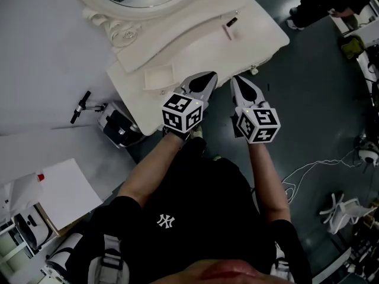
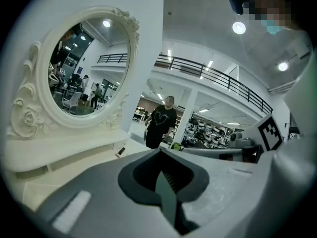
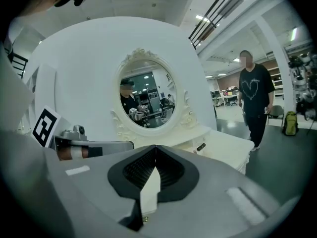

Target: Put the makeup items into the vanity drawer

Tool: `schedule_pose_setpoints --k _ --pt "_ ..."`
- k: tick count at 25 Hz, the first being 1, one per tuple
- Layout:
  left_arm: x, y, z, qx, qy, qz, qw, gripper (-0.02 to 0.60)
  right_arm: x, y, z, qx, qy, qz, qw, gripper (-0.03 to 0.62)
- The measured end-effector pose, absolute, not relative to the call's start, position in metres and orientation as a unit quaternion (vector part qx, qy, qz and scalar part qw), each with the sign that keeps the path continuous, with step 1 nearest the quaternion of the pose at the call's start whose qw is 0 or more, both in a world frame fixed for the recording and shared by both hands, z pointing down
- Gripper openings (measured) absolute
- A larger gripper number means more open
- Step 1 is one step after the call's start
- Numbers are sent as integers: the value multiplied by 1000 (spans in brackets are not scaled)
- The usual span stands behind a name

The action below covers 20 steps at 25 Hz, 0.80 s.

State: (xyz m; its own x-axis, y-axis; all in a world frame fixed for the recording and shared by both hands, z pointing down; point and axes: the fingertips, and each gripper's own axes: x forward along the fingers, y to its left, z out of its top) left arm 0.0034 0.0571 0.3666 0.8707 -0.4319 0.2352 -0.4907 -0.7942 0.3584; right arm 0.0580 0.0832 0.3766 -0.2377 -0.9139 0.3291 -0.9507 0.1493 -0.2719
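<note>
The left hand-held gripper [image 1: 208, 77] is being held at the front edge of the vanity's tabletop [image 1: 177, 46], its jaws pressed together on nothing, probably because no item is being reached for yet. 2 makeup items, a dark tube [image 1: 231, 22] and a pinkish stick [image 1: 227, 33], are lying further back on the tabletop, apart from both tools. The right hand-held gripper [image 1: 235, 80] is being held alongside, likewise closed and empty. The drawer is hidden below the tabletop edge and is judged to be shut.

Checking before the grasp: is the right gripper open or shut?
Shut. In its own view the right gripper has jaws meeting at the tips, nothing between them.
</note>
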Motion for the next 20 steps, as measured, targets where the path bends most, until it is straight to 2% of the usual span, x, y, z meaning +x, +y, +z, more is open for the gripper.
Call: schedule_pose_setpoints --k 13,20 --pt "48 -38 417 937 -237 97 239 0 104 -19 450 618 -735 259 108 61" --pt "80 -85 453 923 -265 116 253 0 138 -81 510 580 -744 283 169 75"
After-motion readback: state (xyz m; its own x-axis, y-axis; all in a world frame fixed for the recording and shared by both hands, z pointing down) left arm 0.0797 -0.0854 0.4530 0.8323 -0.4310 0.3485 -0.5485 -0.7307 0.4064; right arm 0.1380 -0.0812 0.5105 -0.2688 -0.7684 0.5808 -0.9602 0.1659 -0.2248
